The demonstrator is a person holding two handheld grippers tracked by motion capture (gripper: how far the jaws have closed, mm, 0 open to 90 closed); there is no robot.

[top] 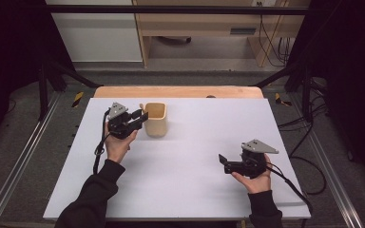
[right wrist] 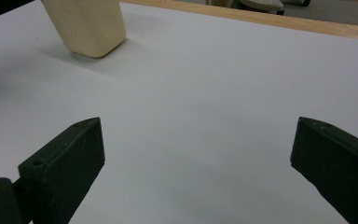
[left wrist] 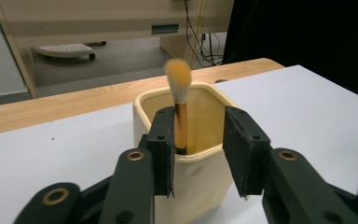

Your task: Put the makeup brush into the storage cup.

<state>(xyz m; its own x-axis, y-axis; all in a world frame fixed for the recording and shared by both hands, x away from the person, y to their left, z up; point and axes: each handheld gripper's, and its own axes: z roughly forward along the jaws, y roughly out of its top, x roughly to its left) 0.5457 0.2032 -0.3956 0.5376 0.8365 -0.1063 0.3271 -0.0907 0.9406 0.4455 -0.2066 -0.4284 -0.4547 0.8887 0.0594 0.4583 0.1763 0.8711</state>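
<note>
Left tongs (left wrist: 198, 144) parted, brush (left wrist: 179, 100) in cup (left wrist: 205, 182)

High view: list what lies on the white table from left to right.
Left gripper → cream cup, with the brush standing in it → right gripper, all on the white table.

Both forearms wore dark long sleeves (top: 92, 194). Each hand carried a black gripper, the left gripper (top: 139, 117) and the right gripper (top: 223, 161), each topped by a grey three-cornered plate (top: 259, 146). A black cable (top: 292, 186) trailed from each. The left gripper's jaw links carried brass-coloured pivot rings (left wrist: 135, 155) and flat black pads (left wrist: 244, 149).
</note>
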